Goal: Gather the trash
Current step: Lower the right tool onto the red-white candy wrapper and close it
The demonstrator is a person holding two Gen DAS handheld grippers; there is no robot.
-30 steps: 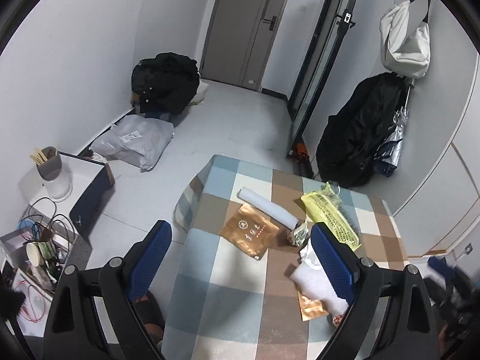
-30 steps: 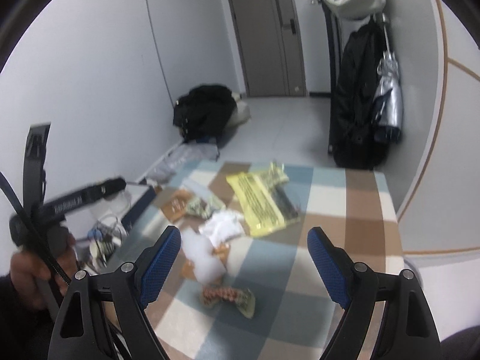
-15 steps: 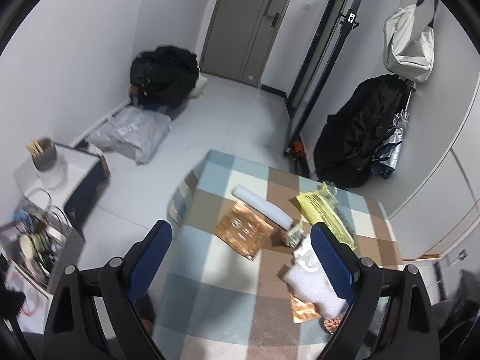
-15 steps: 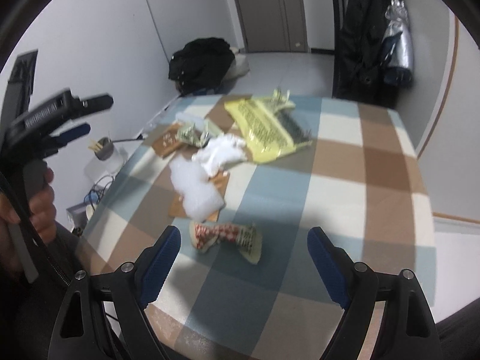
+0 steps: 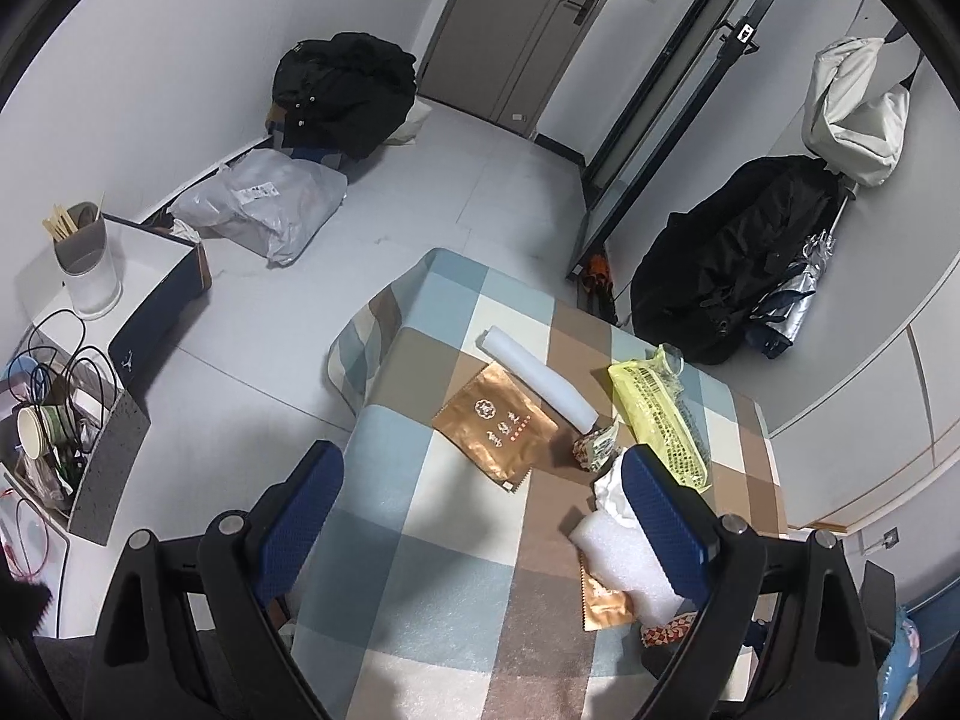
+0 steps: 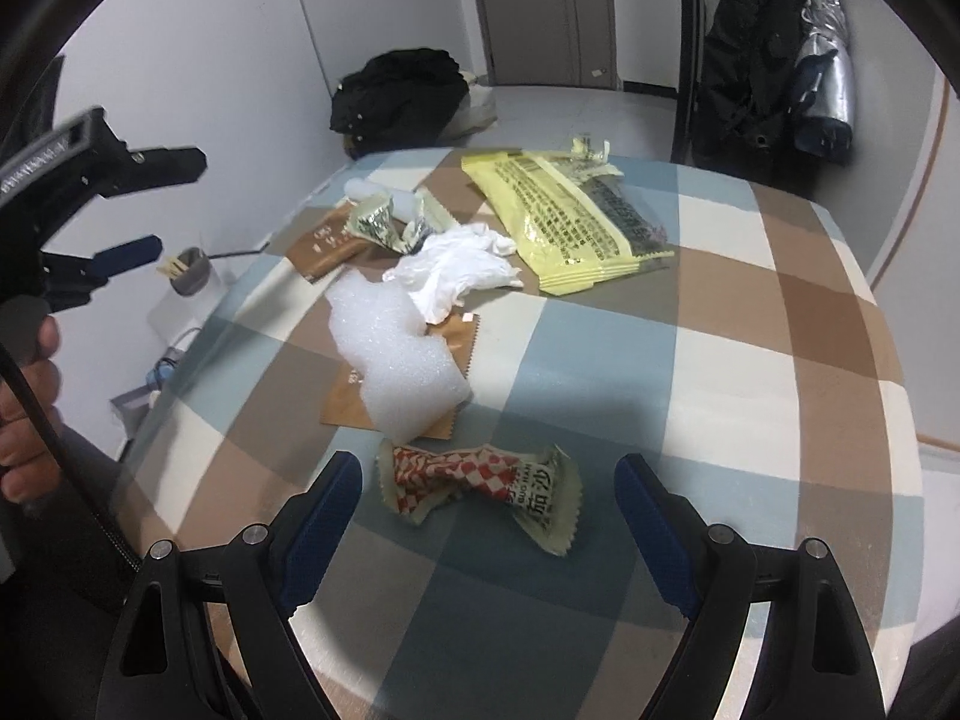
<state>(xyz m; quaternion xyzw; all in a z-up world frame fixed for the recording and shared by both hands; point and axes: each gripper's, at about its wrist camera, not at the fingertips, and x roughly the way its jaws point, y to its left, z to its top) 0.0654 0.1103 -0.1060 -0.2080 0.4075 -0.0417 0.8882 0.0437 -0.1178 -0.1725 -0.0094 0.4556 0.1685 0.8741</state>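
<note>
Below, right gripper (image 6: 487, 519) wide apart over red-checked wrapper (image 6: 480, 480) (untouched), checked tablecloth (image 6: 720, 372).

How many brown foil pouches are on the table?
2: one brown foil pouch beside the white roll, another mostly under the foam piece. More may be hidden.

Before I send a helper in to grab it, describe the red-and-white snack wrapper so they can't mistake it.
Find the table with the checked cloth. The wrapper lies on it nearest the open right gripper, just this side of the white foam piece. It alone has a red-and-white diamond pattern and is twisted at the middle, with serrated ends.
</note>
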